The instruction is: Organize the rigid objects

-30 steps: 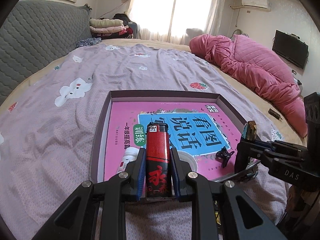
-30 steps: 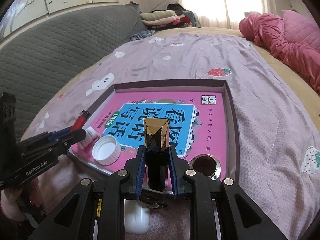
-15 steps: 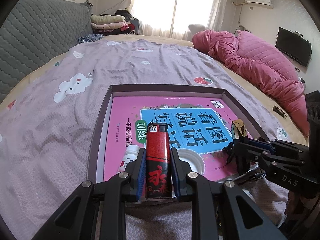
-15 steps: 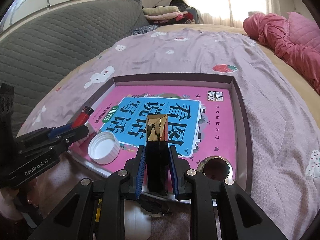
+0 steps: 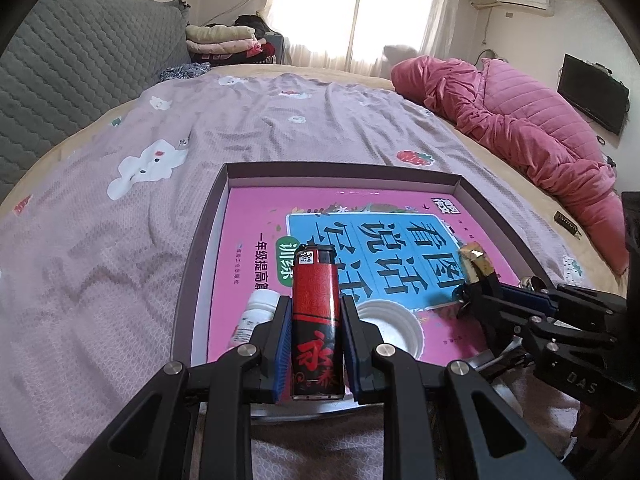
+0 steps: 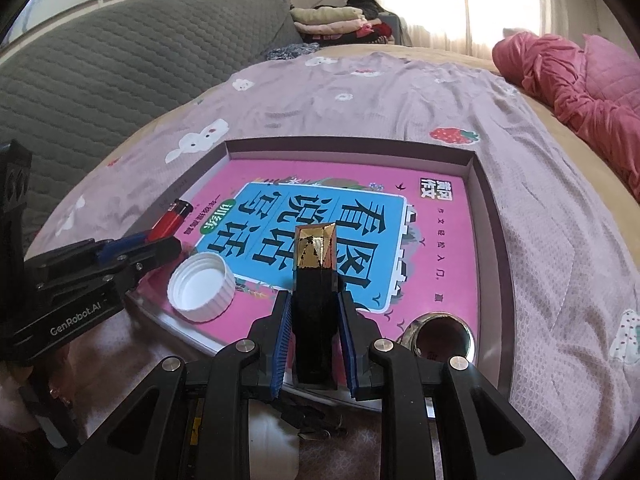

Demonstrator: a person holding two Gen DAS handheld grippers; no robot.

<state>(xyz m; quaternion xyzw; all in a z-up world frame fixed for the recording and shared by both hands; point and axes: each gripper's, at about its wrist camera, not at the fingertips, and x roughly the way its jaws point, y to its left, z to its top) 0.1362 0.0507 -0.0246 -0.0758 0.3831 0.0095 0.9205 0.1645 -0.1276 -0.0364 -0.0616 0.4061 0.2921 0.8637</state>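
Lighter [image 5: 316,320] clamped upright in left claw [image 5: 315,344], long axis along fingers.

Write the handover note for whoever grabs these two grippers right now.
Left gripper: jaws shut on the red lighter, held upright over the tray's near edge.
Right gripper: black-and-gold lipstick between its jaws; whether the pads still press cannot be told.
Already in the tray, on the pink book: white cap, small white bottle, metal cup.
Left: set the lighter and lipstick down in the tray.
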